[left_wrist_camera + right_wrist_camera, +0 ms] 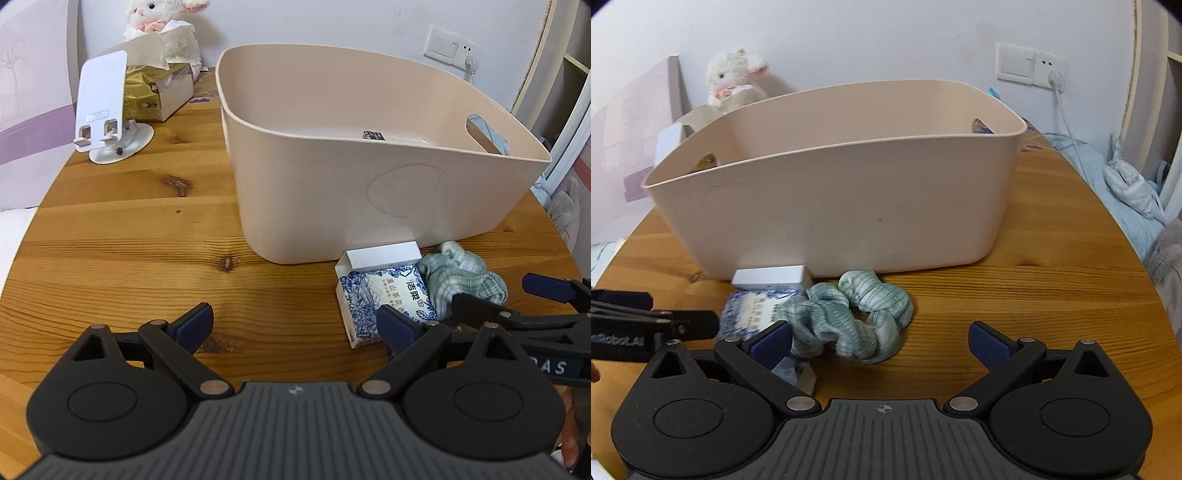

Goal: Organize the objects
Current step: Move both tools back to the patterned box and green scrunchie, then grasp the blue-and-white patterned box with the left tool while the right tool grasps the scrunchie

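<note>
A beige plastic bin (369, 177) stands on the round wooden table (129, 229); it also shows in the right wrist view (842, 199). A small dark item (373, 135) lies inside it. In front of the bin lie a blue-and-white box (380, 295) with an open flap and a green scrunchie (461, 280). My left gripper (295, 325) is open, its right finger beside the box. My right gripper (881, 341) is open just in front of the scrunchie (857, 317), its left finger at the box (753, 314). The right gripper also shows in the left wrist view (506, 295).
A white phone stand (107, 110), a tissue box (159, 88) and a plush lamb (162, 22) sit at the far left of the table. A wall socket with a cable (1049, 70) is behind the bin. Bedding (1130, 184) lies right of the table edge.
</note>
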### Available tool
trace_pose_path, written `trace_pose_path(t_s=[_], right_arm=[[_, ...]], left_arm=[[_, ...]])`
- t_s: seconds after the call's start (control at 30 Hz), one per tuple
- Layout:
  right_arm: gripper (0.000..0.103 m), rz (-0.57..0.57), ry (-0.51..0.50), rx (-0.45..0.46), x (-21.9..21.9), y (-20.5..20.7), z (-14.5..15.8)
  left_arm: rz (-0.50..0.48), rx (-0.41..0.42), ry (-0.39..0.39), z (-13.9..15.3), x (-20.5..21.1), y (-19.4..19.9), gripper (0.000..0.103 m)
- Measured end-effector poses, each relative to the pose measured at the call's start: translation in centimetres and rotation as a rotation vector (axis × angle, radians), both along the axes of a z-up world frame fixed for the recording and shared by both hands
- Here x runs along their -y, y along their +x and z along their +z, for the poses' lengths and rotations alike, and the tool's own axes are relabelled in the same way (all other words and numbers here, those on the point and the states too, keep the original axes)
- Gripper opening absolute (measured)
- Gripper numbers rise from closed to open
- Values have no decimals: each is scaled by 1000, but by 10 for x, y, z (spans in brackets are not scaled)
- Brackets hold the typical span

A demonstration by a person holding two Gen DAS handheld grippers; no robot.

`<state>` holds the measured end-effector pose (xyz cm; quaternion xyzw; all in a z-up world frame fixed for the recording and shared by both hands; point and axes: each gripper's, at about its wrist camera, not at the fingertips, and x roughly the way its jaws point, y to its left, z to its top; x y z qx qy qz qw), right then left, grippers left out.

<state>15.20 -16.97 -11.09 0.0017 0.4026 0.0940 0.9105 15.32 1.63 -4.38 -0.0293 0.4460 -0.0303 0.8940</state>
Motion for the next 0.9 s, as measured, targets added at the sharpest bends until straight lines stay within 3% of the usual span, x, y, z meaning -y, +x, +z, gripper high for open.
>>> trace_pose_path(t_s=[0.47, 0.9], right_arm=[[103, -41, -27, -20, 38, 14, -8], [101, -11, -75, 20, 35, 23, -17]], left_arm=[[-11, -42, -52, -7, 25, 21, 96], [-29, -75, -8, -20, 46, 34, 99]])
